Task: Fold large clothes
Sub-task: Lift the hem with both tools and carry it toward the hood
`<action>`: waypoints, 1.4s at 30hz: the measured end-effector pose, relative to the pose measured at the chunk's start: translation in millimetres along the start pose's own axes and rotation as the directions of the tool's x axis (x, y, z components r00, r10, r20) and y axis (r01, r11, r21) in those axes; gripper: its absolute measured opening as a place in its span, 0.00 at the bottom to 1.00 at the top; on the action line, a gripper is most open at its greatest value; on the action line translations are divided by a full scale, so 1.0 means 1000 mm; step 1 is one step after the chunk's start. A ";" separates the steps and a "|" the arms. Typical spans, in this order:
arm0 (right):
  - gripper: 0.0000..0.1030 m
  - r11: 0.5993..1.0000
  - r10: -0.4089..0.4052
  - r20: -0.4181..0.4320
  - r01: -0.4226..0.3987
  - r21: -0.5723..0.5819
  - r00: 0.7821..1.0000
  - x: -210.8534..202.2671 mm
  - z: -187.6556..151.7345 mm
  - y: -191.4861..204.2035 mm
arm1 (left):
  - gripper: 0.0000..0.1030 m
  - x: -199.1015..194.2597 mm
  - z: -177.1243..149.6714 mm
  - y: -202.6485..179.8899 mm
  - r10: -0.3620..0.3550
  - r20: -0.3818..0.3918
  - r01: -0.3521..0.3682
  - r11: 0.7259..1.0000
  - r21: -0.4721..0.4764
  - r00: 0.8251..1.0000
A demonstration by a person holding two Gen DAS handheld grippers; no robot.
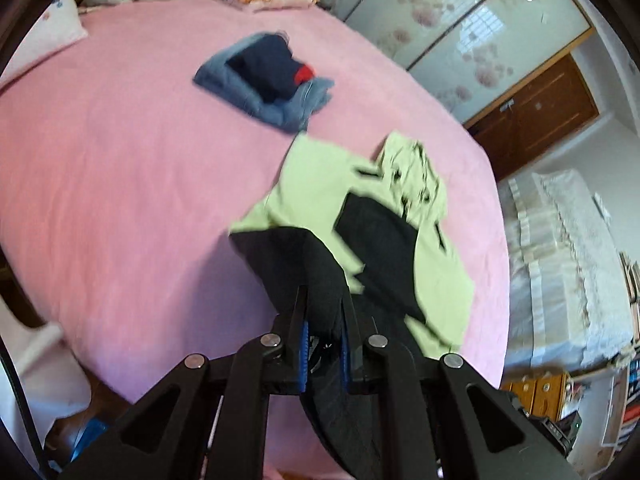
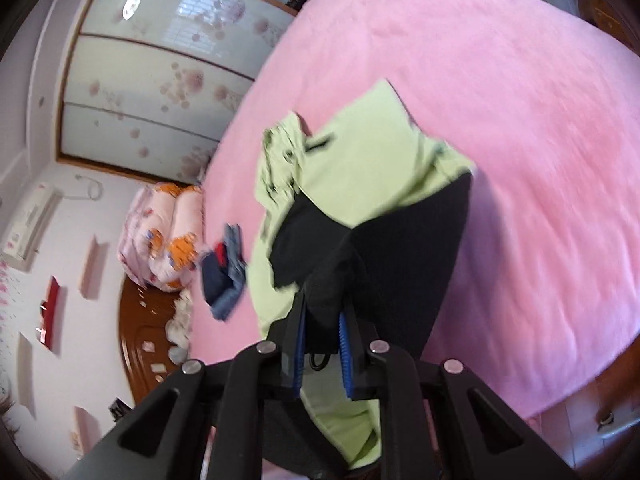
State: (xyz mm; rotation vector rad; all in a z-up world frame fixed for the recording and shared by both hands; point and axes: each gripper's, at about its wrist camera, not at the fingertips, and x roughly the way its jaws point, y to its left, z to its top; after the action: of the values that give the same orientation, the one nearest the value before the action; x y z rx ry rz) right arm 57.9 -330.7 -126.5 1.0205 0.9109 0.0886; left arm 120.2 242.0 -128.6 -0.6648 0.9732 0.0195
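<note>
Jaws of our left gripper pinch the black hem of the green-and-black garment; our right gripper pinches another black edge, lifting it over the pink bed toward its near edge, folded jeans behind.

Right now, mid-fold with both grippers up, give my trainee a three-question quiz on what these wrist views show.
1. True or false: the left gripper is clamped on black fabric of the green and black garment.
2. What lies on the pink bedspread beyond that garment? A) a folded stack of blue clothes B) a laptop C) a pair of shoes
3. Fill in: the right gripper is shut on the garment's ____ part.

Key: 1 true. 2 A, the folded blue clothes. 3 black.
</note>
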 end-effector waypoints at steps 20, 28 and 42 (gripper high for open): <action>0.13 0.996 0.057 0.181 -0.068 0.058 0.982 0.072 0.172 0.023 | 0.08 0.098 0.162 -0.073 0.077 0.188 -0.066 0.996 -0.062 0.979; 0.12 0.994 0.008 0.247 -0.035 0.107 0.969 0.134 0.209 0.018 | 0.08 0.190 0.212 -0.083 0.123 0.126 -0.117 0.992 -0.052 0.984; 0.12 0.980 -0.195 0.229 0.179 0.090 0.954 0.240 0.262 0.010 | 0.08 0.329 0.261 -0.079 0.214 -0.015 -0.214 0.977 0.000 0.977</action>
State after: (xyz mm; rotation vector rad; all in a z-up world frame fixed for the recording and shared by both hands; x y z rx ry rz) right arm 396.2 -396.8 -212.8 0.9793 0.7910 -0.2214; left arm 532.1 227.1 -240.7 -0.5593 1.0558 0.2053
